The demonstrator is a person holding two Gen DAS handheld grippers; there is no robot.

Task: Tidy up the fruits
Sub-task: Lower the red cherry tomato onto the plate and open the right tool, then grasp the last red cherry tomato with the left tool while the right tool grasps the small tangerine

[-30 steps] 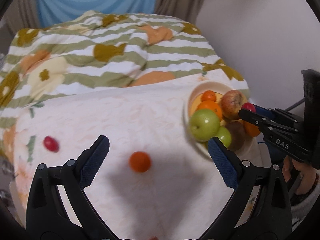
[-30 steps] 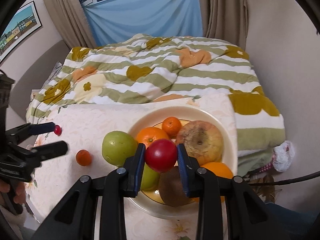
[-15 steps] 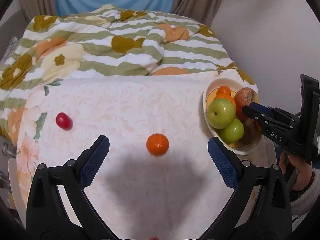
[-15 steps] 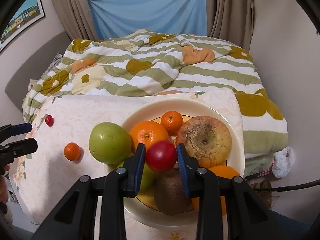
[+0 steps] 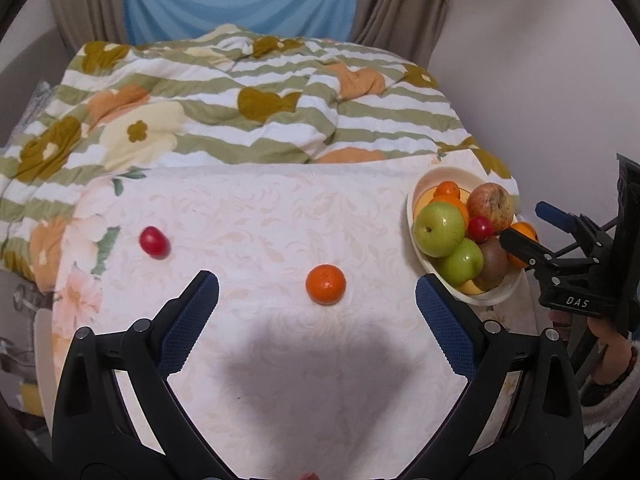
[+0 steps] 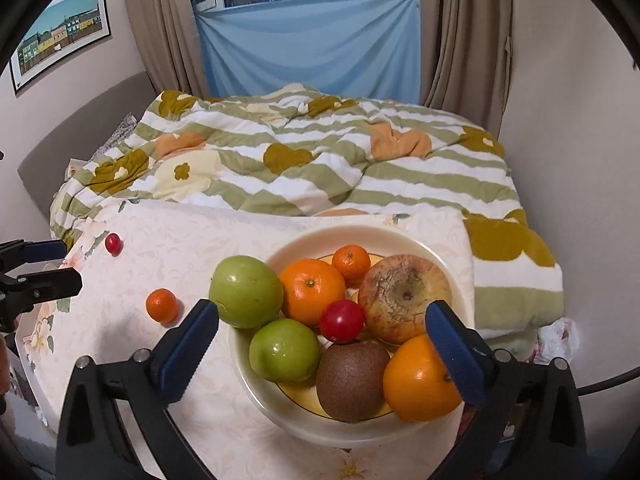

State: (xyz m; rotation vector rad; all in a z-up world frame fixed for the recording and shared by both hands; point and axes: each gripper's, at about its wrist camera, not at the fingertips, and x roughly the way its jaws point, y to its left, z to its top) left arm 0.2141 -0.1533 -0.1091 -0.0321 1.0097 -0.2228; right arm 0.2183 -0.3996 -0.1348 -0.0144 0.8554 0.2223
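Observation:
A cream bowl [image 6: 360,233] holds two green apples, oranges, a kiwi, a russet apple and a small red fruit [image 6: 342,320] on top of the pile. My right gripper [image 6: 322,308] hangs just above the bowl; its jaws are opening, wide apart, and no pad touches the red fruit. On the tablecloth lie a mandarin [image 5: 325,284] and another small red fruit [image 5: 153,241]. My left gripper [image 5: 317,286] stands open over the table, with the mandarin just beyond its fingertips. In the left wrist view, the bowl [image 5: 430,179] sits at the table's right edge with the right gripper [image 5: 522,222] beside it.
The table wears a pale floral cloth [image 5: 280,216] and abuts a bed with a green striped quilt [image 5: 280,112]. A wall stands close on the right. A hand and white sleeve [image 5: 612,364] hold the right gripper beyond the table's right edge.
My right gripper has let go of the small red fruit, which now rests in the bowl, and its jaws have spread wide. The left gripper has shifted so the mandarin sits between its fingertips.

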